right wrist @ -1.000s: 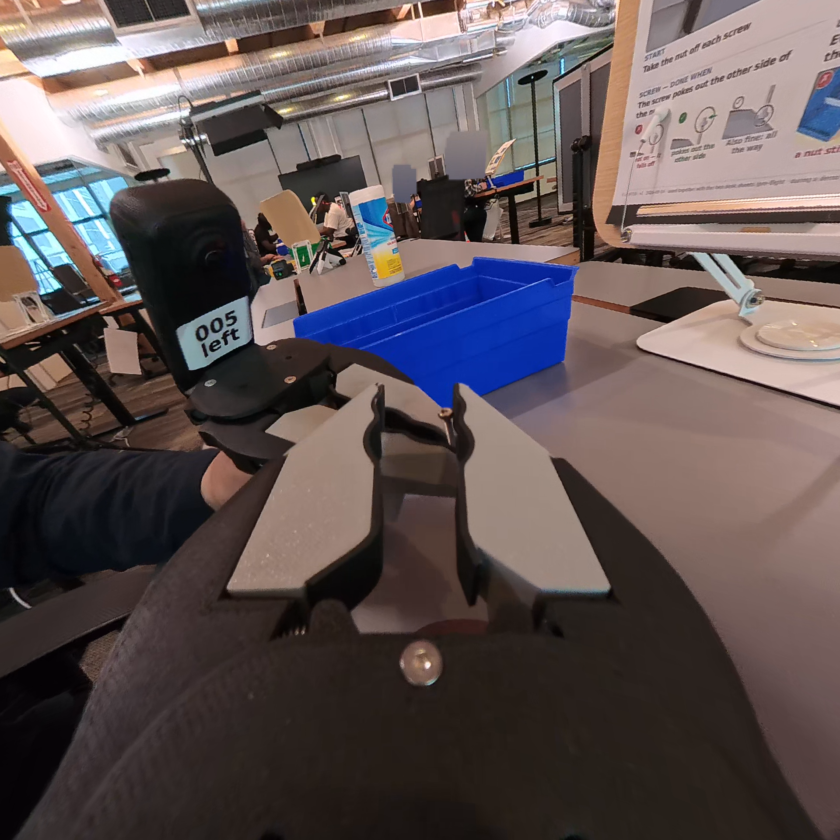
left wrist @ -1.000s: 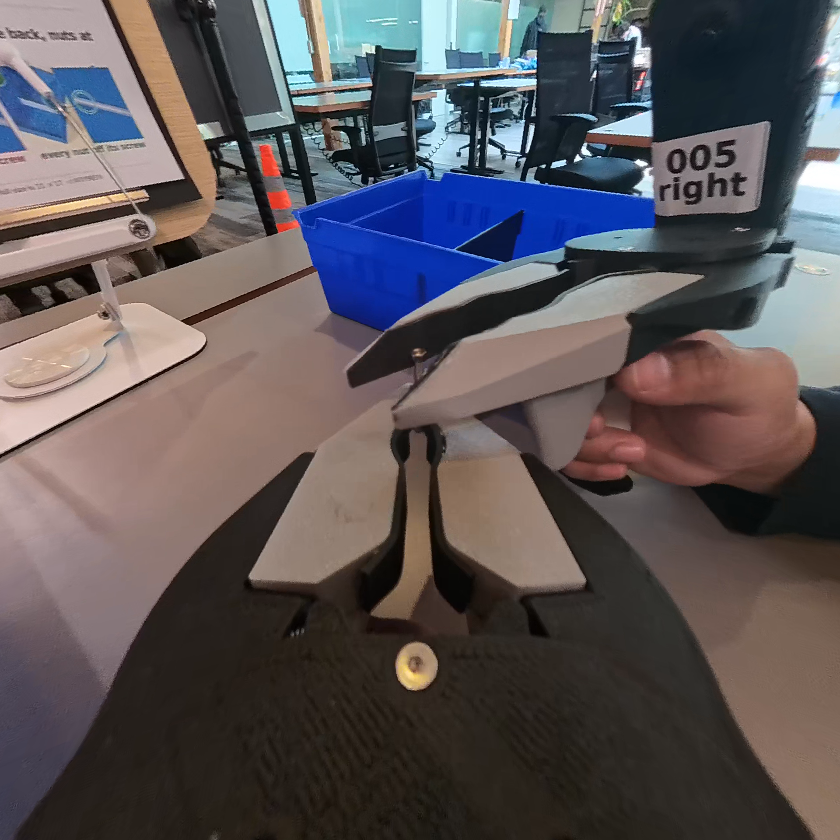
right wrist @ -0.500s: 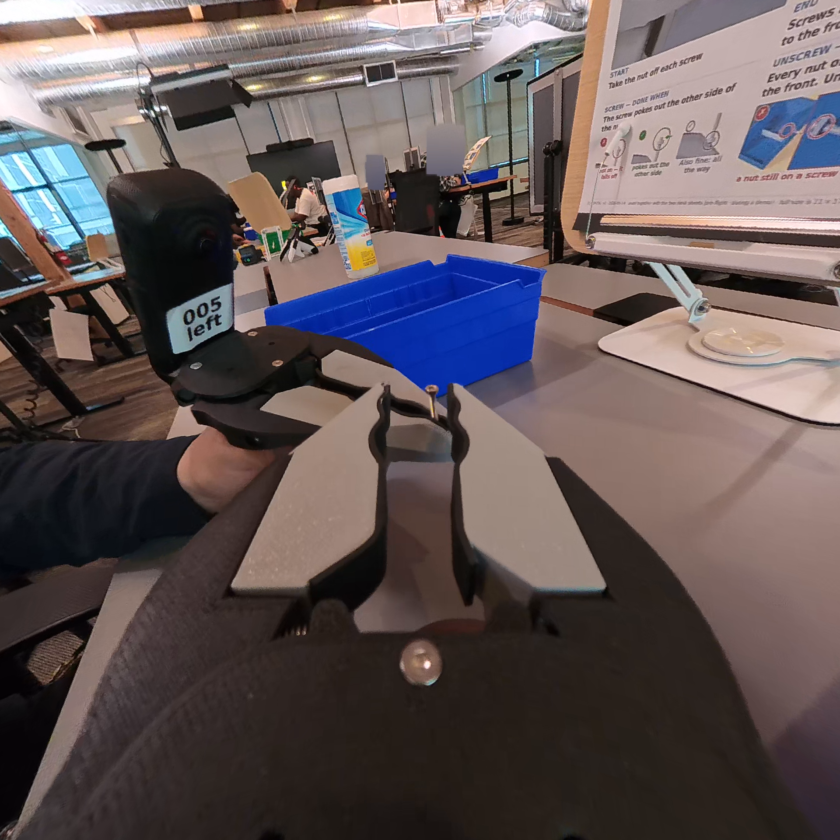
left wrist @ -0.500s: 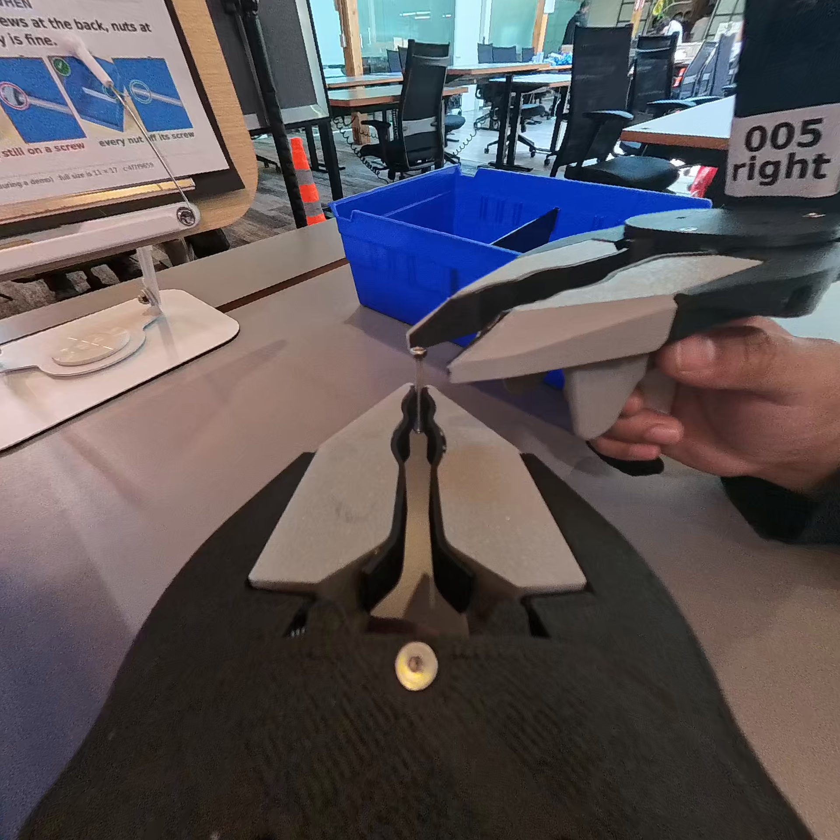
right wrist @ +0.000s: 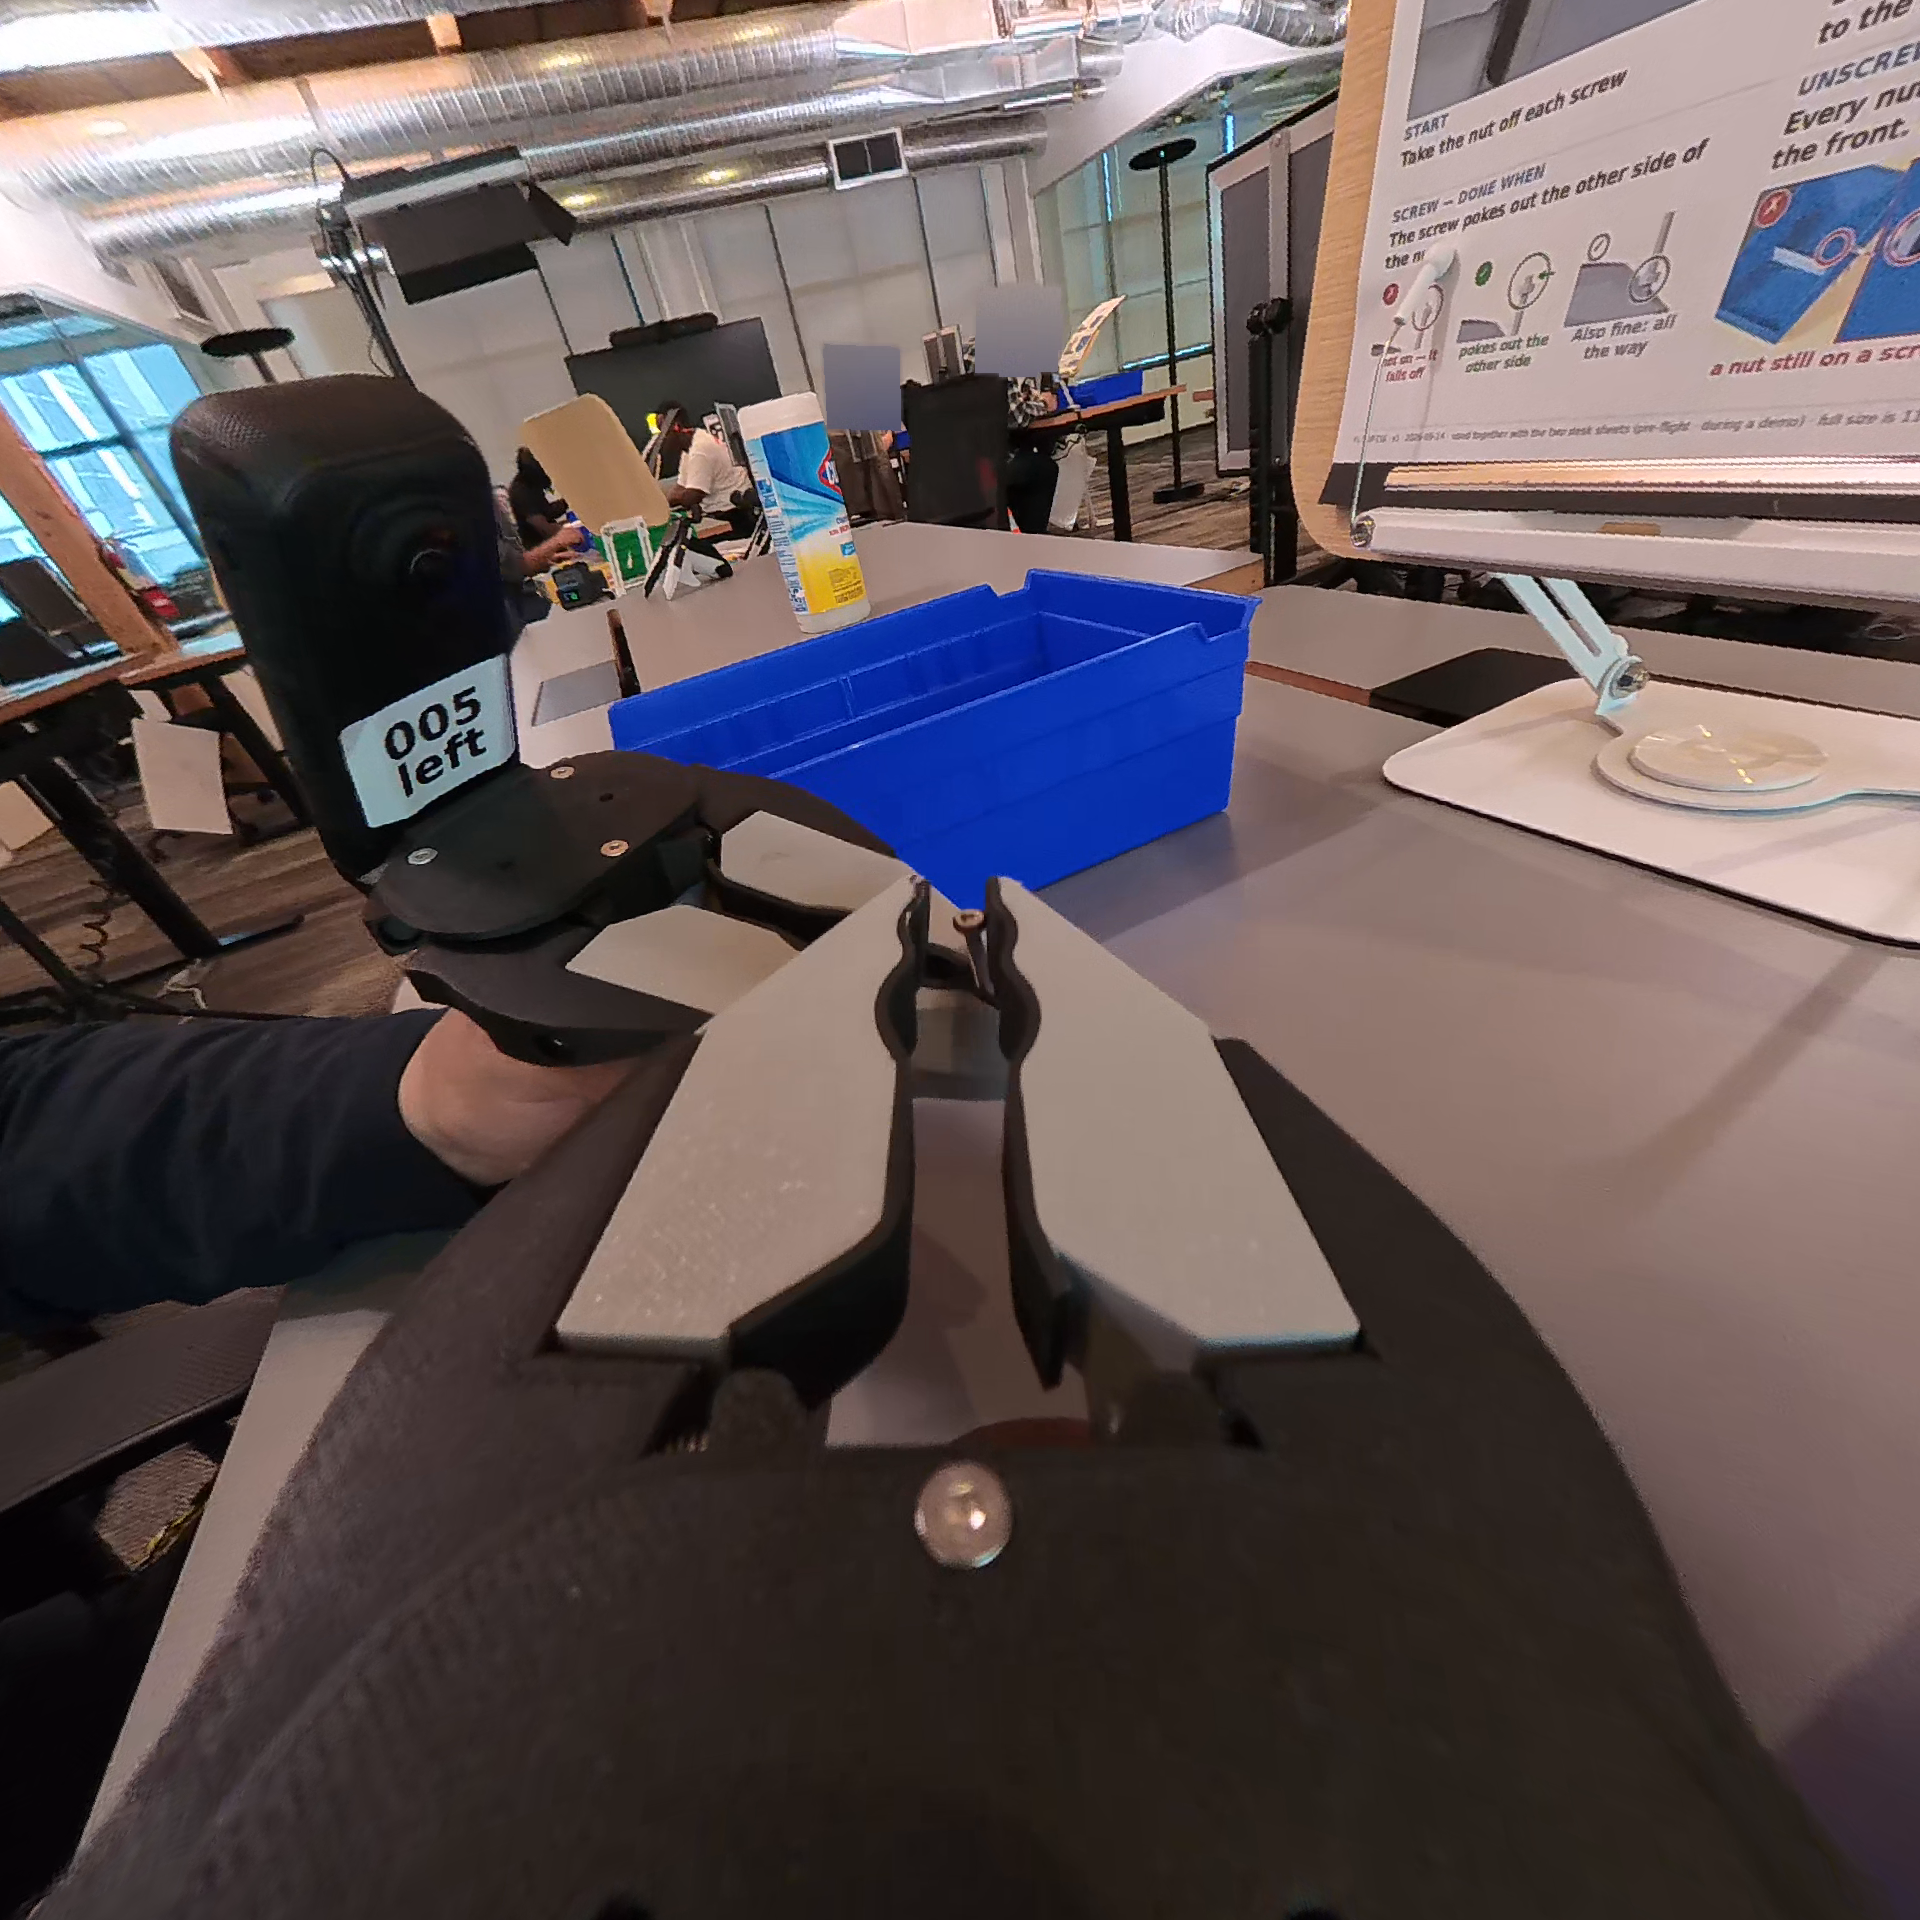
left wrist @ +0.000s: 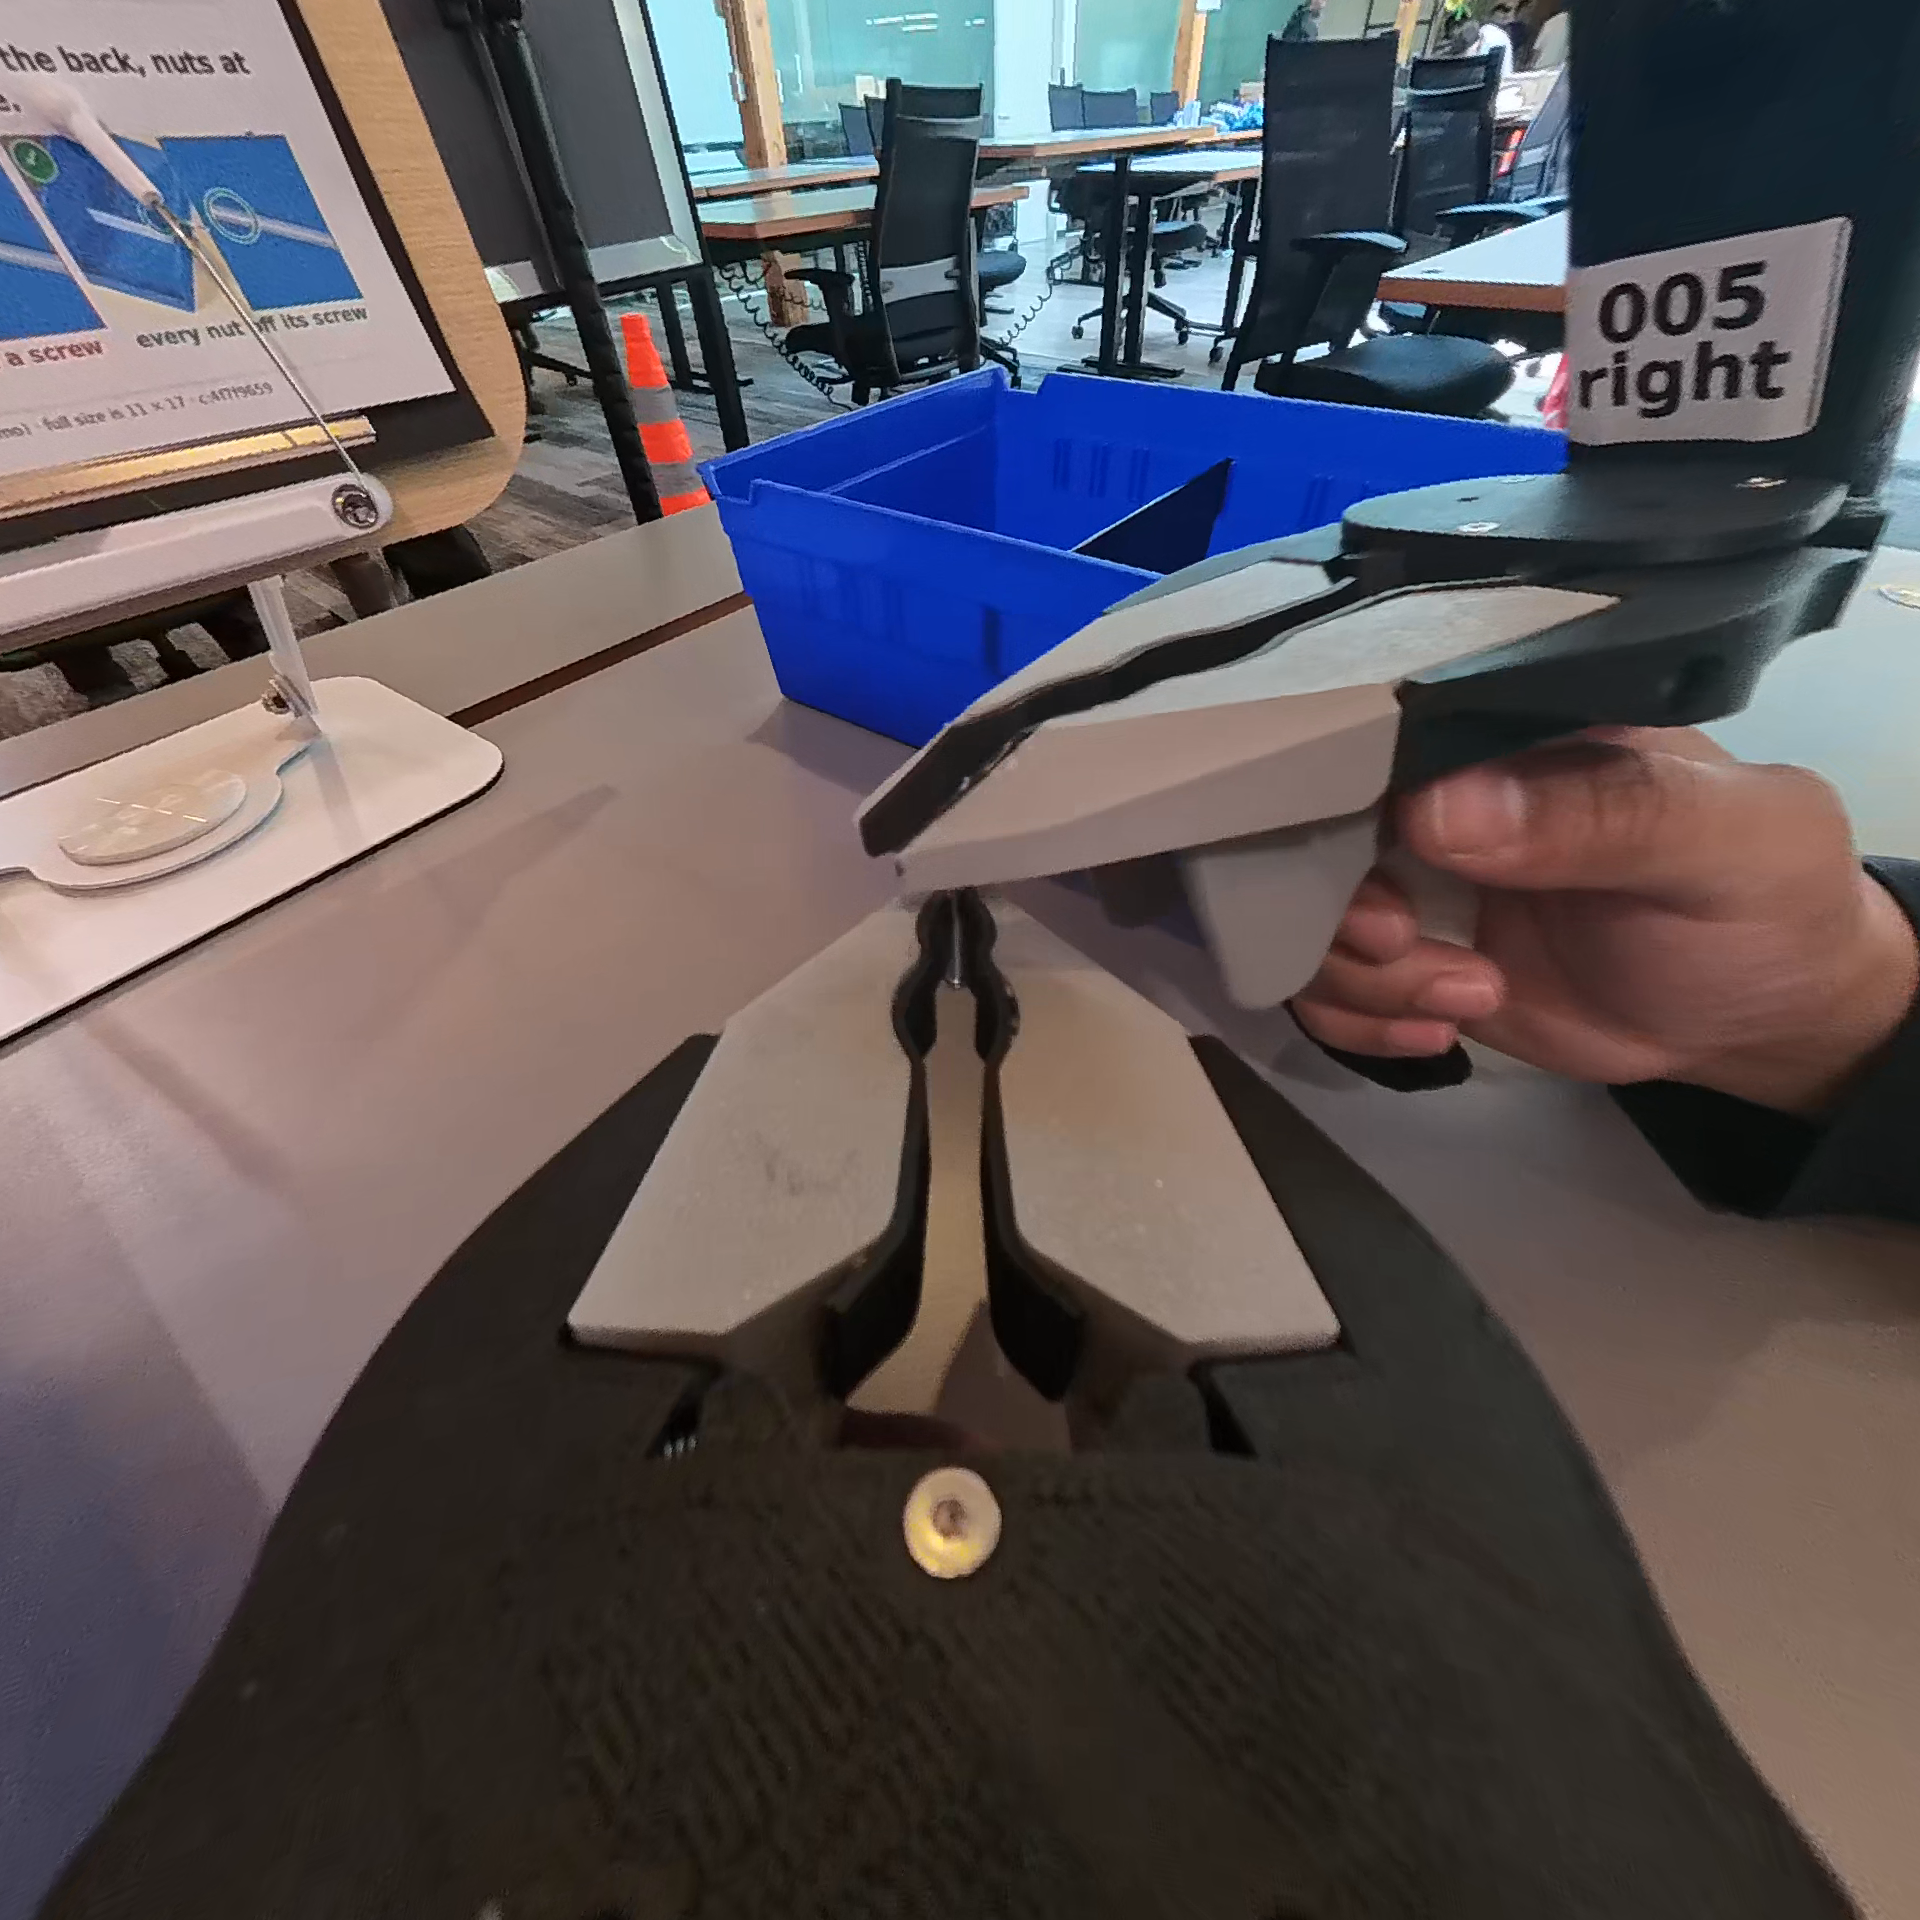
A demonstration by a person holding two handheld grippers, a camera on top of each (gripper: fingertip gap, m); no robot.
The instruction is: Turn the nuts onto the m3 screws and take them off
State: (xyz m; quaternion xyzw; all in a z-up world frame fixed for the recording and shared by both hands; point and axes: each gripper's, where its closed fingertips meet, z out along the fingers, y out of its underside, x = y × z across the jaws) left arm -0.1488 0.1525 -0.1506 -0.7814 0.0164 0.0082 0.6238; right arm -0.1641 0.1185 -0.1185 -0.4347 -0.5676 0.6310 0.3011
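Screw point(left wrist: 952, 951) is standing upright, pinched in the nearly closed left claw point(left wrist: 954, 940). Right claw point(right wrist: 954, 920) is sitting slightly apart around its head, above the grey surface point(left wrist: 623, 935) near the blue bin point(left wrist: 894, 613).

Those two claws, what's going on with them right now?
Left claw shut on screw, upright. Right claw open around screw head. Nut not visible. Blue bin behind, nothing in the way.
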